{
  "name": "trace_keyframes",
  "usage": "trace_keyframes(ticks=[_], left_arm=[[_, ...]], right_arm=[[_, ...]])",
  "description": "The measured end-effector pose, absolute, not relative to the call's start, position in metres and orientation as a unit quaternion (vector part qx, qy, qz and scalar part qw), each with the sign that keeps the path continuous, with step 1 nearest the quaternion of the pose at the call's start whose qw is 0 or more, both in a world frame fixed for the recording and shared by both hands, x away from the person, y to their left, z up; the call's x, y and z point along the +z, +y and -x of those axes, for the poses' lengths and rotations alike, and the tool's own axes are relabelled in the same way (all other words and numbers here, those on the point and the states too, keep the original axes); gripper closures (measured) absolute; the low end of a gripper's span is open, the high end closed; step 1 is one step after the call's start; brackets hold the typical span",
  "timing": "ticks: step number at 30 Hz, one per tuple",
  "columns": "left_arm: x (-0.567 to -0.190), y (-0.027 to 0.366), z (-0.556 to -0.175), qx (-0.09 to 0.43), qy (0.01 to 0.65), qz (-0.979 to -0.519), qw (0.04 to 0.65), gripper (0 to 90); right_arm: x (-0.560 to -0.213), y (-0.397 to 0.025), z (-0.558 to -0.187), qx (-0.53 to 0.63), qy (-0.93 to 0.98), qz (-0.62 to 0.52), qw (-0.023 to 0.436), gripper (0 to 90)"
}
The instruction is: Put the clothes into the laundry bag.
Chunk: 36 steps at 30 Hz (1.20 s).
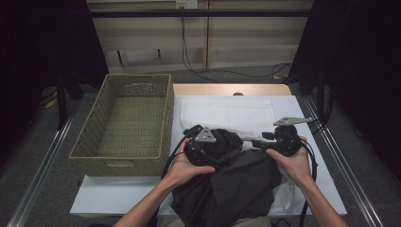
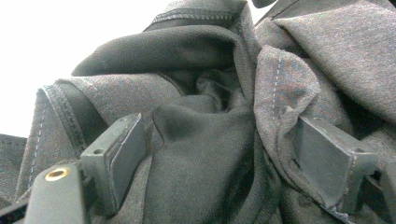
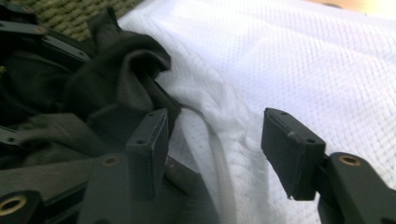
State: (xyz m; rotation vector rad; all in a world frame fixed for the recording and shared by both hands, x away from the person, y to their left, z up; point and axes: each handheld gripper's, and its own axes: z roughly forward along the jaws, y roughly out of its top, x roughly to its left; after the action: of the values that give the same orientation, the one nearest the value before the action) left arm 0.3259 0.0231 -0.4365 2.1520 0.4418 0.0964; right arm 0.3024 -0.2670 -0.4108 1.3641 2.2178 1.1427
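Straddling a bunched fold of the dark garment [image 2: 205, 140], the left gripper [image 2: 219, 158] has its jaws spread with cloth between them, not yet pinched; in the high view the left gripper [image 1: 204, 140] sits on the garment's top edge, near the basket [image 1: 94, 142]. The right gripper [image 3: 215, 140] is spread too, its jaws open over the white cloth [image 3: 299, 70], with the garment's edge just beside its one jaw and nothing held. The garment [image 1: 236, 184] lies heaped at the near middle of the table [image 1: 108, 196], partly over the white cloth [image 1: 227, 113] and hanging off the front edge toward the person. The step looks like taking hold of the garment to lift or straighten it, probably for the basket. To do it well, the left jaws should close on a seam or hem rather than a loose puff of fabric, and the right gripper should shift onto the dark cloth before closing, so it does not catch the white cloth beneath. Which part of the garment is which is hard to make out in the folds, its lower part is cut off by the bottom of the high view, and the white cloth's near edge is hidden under it.
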Motion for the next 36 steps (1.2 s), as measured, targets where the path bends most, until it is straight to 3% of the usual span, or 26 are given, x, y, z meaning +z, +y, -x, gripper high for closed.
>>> trace_keyframes(ticks=[3,6,9,12,14,19,21,28,29,30,32,34,36], left_arm=[[-0.436,0.024,-0.326,0.042,0.177,-0.874,0.451,19.0],[-0.432,0.025,-0.325,0.041,0.177,-0.872,0.455,18.9],[-0.423,0.029,-0.325,0.048,0.174,-0.869,0.462,17.9],[-0.417,0.031,-0.327,0.054,0.18,-0.858,0.478,13.0],[-0.417,0.031,-0.329,0.053,0.184,-0.86,0.473,8.7],[-0.427,0.027,-0.344,0.064,0.216,-0.861,0.455,0.2],[-0.439,0.027,-0.355,0.028,0.233,-0.869,0.436,0.2],[-0.464,0.028,-0.363,-0.016,0.25,-0.884,0.395,0.8],[-0.466,0.028,-0.366,-0.043,0.25,-0.885,0.391,0.8],[-0.468,0.03,-0.369,-0.076,0.245,-0.882,0.396,20.3],[-0.466,0.03,-0.367,-0.082,0.227,-0.883,0.403,41.0],[-0.462,0.031,-0.365,-0.074,0.221,-0.887,0.399,58.0],[-0.456,0.034,-0.358,-0.057,0.214,-0.875,0.431,64.7]], right_arm=[[-0.416,-0.27,-0.304,0.382,0.776,-0.482,0.143,51.5],[-0.421,-0.272,-0.305,0.38,0.776,-0.483,0.144,66.7],[-0.417,-0.268,-0.305,0.398,0.773,-0.475,0.136,64.3],[-0.413,-0.263,-0.305,0.41,0.774,-0.463,0.135,70.2],[-0.413,-0.26,-0.305,0.414,0.779,-0.453,0.13,86.7],[-0.407,-0.259,-0.301,0.435,0.776,-0.442,0.117,88.4],[-0.403,-0.258,-0.299,0.437,0.777,-0.438,0.118,88.4],[-0.394,-0.253,-0.295,0.451,0.774,-0.428,0.122,88.5],[-0.394,-0.252,-0.296,0.453,0.773,-0.426,0.123,88.5],[-0.393,-0.25,-0.296,0.455,0.773,-0.426,0.119,88.4],[-0.393,-0.247,-0.297,0.455,0.773,-0.427,0.114,88.4],[-0.394,-0.244,-0.299,0.458,0.773,-0.423,0.113,88.4],[-0.394,-0.242,-0.301,0.456,0.773,-0.427,0.111,88.4]])
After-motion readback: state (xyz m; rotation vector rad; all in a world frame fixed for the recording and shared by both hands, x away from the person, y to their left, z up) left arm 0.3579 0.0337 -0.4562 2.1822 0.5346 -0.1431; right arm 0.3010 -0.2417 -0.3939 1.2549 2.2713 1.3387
